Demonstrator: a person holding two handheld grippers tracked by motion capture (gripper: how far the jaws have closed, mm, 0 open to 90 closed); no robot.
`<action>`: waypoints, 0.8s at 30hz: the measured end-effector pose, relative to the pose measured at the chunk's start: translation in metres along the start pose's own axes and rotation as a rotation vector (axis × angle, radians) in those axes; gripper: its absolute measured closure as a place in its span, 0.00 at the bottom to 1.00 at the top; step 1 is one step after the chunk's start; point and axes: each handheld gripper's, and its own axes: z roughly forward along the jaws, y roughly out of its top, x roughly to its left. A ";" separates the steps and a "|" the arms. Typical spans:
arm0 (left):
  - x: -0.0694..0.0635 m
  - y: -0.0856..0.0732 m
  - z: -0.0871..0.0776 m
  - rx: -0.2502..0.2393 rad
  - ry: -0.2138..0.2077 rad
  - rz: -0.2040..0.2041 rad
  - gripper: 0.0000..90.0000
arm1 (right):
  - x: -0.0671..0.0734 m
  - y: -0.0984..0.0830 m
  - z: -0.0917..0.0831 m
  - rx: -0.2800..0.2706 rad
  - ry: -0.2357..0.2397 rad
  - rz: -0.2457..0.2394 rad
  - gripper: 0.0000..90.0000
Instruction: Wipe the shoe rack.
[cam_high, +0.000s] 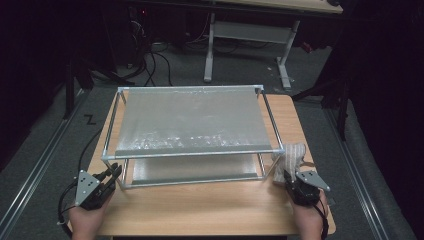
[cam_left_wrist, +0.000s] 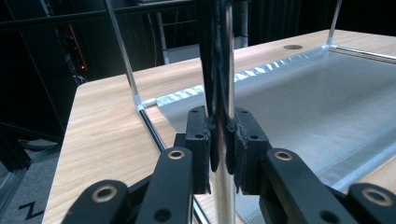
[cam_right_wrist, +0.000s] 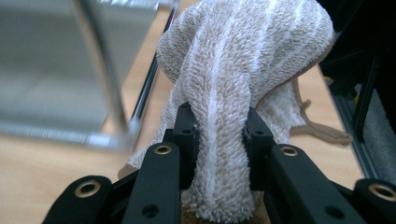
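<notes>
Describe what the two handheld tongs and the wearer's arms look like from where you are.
Both tongs, left and right, are black, with linked arms joined by brass-ringed pivots and blocky jaw pads. Each carries a grey three-cornered plate on top and trails a thin black cable. The forearms are bare, with no sleeves; a dark band sits at the right wrist.

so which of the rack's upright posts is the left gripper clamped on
The front-left post, at the rack's near corner by the left gripper. The other front post stands beside the towel held by the right gripper.
</notes>
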 end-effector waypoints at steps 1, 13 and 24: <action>0.000 0.000 0.000 0.002 0.002 -0.001 0.87 | 0.000 0.000 0.000 0.000 0.000 0.000 0.81; -0.001 0.001 0.001 0.008 0.010 -0.016 0.87 | 0.020 0.012 0.015 -0.033 0.097 -0.040 0.81; -0.002 0.011 0.025 0.054 0.004 0.029 0.86 | 0.014 0.000 0.004 -0.010 0.090 -0.037 0.81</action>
